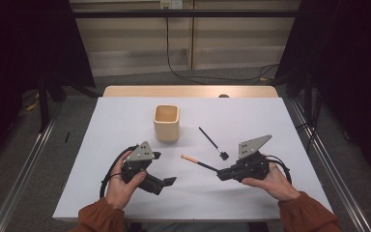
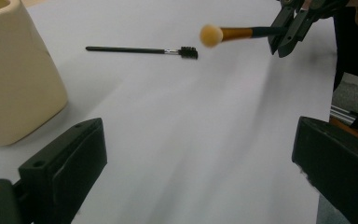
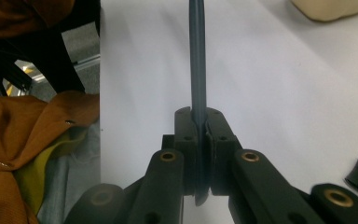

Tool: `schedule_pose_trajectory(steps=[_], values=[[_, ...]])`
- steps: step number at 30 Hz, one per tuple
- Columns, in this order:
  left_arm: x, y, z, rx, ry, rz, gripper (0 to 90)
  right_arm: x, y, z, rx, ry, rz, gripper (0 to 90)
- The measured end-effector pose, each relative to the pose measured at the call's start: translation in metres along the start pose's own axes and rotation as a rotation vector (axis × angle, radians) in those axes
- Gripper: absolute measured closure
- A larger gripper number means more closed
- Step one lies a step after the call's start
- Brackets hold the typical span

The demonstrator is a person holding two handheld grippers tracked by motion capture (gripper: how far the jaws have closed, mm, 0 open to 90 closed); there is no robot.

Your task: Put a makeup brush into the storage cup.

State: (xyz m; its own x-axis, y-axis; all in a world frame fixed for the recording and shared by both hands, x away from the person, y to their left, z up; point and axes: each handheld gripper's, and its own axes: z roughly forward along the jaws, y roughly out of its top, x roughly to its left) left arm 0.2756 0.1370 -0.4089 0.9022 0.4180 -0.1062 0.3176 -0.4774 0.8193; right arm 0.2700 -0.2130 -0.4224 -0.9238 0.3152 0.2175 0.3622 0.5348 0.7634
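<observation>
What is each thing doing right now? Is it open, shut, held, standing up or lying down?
Cup: upright on the table, looks empty from above.
Tan-tipped brush: held by its handle, lifted off the table.
Black brush: lying flat, untouched.
Right hand-held gripper: shut on the tan-tipped brush.
Left hand-held gripper: open, holding nothing.

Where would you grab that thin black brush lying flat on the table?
Take the thin black brush at mid-handle, coming straight down from above with the tongs set across it. It lies flat with bare table on both sides, and the slim handle is straight there; the bristle head is best avoided.
</observation>
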Motion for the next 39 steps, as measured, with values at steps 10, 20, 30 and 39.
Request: schedule_pose_trajectory(steps=[10, 20, 30, 39], values=[[0.0025, -0.002, 0.0007, -0.013, 0.006, -0.013, 2.9, 0.0021, -0.0006, -0.0024, -0.097, -0.003, 0.008, 85.1], [0.0028, -0.0038, 0.0002, -0.02, 0.016, -0.02, 2.8, 0.0047, -0.0012, -0.0025, -0.195, -0.003, -0.005, 85.1], [0.0018, -0.0034, -0.003, -0.069, 0.014, -0.025, 2.8, 0.003, -0.0029, -0.0028, -0.23, -0.007, -0.008, 85.1], [-0.004, 0.0011, 0.0036, -0.124, -0.026, -0.017, 2.8, 0.0043, -0.0018, -0.0038, -0.251, -0.012, -0.02, 85.1]])
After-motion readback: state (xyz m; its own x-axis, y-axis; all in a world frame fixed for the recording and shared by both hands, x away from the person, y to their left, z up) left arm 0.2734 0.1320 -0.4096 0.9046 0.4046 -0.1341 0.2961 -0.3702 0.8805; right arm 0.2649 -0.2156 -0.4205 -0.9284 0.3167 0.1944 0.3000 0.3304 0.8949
